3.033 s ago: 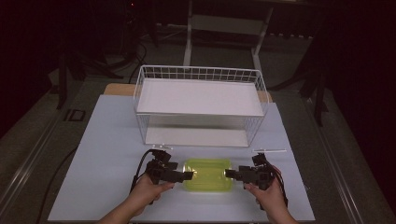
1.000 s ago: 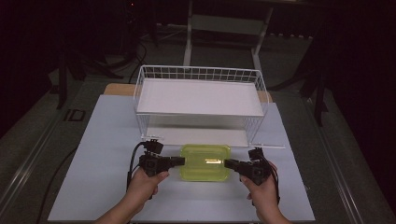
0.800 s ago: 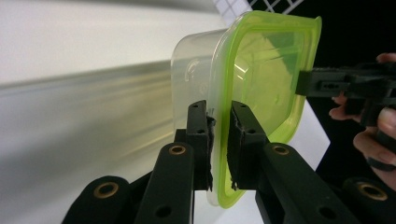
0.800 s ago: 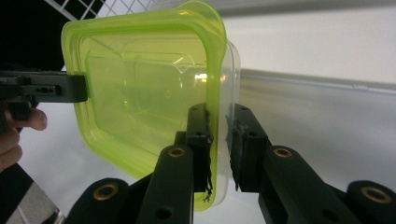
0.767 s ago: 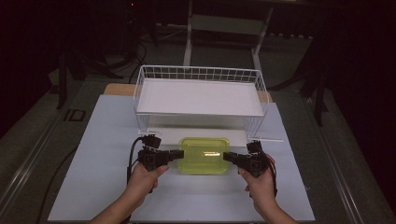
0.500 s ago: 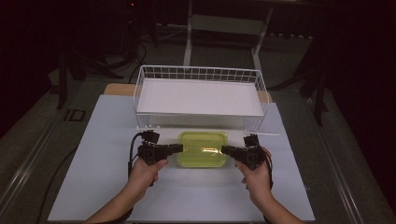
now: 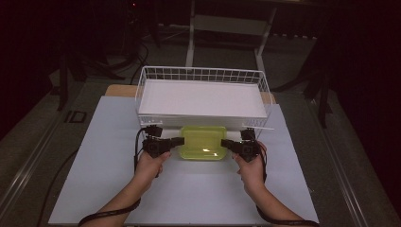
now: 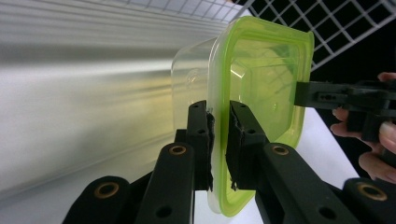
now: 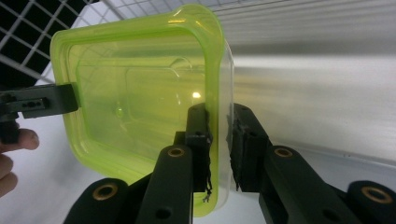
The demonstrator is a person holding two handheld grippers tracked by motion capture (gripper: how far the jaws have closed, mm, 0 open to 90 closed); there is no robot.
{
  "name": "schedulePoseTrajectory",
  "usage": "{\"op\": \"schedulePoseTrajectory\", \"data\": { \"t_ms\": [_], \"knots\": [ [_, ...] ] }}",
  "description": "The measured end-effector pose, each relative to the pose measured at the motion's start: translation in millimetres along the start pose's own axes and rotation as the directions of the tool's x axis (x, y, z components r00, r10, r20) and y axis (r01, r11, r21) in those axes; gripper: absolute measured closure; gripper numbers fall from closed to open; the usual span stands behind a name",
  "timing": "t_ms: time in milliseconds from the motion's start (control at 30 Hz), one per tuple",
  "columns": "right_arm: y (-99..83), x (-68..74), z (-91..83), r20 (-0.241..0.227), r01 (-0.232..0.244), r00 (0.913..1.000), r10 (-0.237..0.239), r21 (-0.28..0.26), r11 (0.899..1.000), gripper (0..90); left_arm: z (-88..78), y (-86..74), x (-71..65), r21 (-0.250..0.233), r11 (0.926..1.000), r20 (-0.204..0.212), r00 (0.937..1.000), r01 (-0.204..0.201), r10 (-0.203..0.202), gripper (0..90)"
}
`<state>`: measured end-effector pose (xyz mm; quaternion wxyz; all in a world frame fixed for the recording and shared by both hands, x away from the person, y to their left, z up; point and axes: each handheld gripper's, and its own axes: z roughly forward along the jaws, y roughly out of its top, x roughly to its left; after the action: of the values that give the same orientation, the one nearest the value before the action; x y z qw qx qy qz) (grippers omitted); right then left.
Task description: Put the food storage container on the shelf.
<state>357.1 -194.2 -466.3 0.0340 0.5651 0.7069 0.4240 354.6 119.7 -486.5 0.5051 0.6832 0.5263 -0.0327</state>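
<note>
- A clear box with a green lid (image 7: 203,142) is held between the two grippers, just in front of the white wire basket (image 7: 142,97).
- The left gripper (image 7: 176,141) is clamped on the lid's left rim; its jaws are narrow on the edge.
- The right gripper (image 7: 226,143) pinches the right rim the same way.
- The box's far edge sits close beside the basket's front wall.
- The white table (image 7: 94,156) lies bare to either side and toward the person.
</note>
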Motion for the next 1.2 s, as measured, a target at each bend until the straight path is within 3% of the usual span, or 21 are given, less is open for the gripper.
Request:
{"op": "schedulePoseTrajectory", "data": {
  "t_ms": [267,400,600,833,967,1100,1167,1200],
  "knots": [
    [1.0,-7.2,16.5,0.022,-0.020,0.9996,0.020,-0.015,1.000,78.6,13.5,3.3,11.9,-0.011,0.9998,-0.019,0.9997,0.016,-0.016,80.7],
    [1.3,-9.6,22.1,0.032,-0.017,0.9993,0.019,-0.046,0.999,78.4,18.0,3.2,19.2,-0.002,0.9996,-0.008,0.9995,0.030,-0.030,80.7],
    [1.1,-12.1,24.9,0.023,-0.044,0.9987,0.045,-0.060,0.997,78.5,21.9,4.2,24.4,-0.032,0.9990,0.003,0.9995,0.031,-0.031,80.2],
    [1.7,-14.8,30.5,0.039,0.011,0.9992,-0.008,-0.100,0.995,75.1,28.5,3.5,31.6,-0.073,0.9973,-0.005,0.9999,-0.010,0.009,77.0],
    [2.0,-16.8,34.7,0.052,0.022,0.9985,-0.016,-0.124,0.992,73.7,33.0,2.3,31.8,-0.084,0.9960,-0.006,0.9994,0.032,-0.033,73.9],
    [2.6,-19.2,39.8,0.046,0.021,0.9988,-0.014,-0.140,0.990,69.1,36.5,3.6,33.5,-0.092,0.9948,-0.045,0.9982,-0.044,0.040,69.6],
    [2.4,-19.2,41.0,0.048,0.022,0.9987,-0.015,-0.144,0.989,67.4,37.6,3.5,33.1,-0.094,0.9945,-0.050,0.9979,-0.046,0.041,65.8],
    [2.3,-18.8,42.2,0.067,0.030,0.9976,-0.020,-0.151,0.988,67.8,40.0,2.3,33.8,-0.109,0.9939,-0.045,0.9989,-0.017,0.012,65.8]
  ]
}}
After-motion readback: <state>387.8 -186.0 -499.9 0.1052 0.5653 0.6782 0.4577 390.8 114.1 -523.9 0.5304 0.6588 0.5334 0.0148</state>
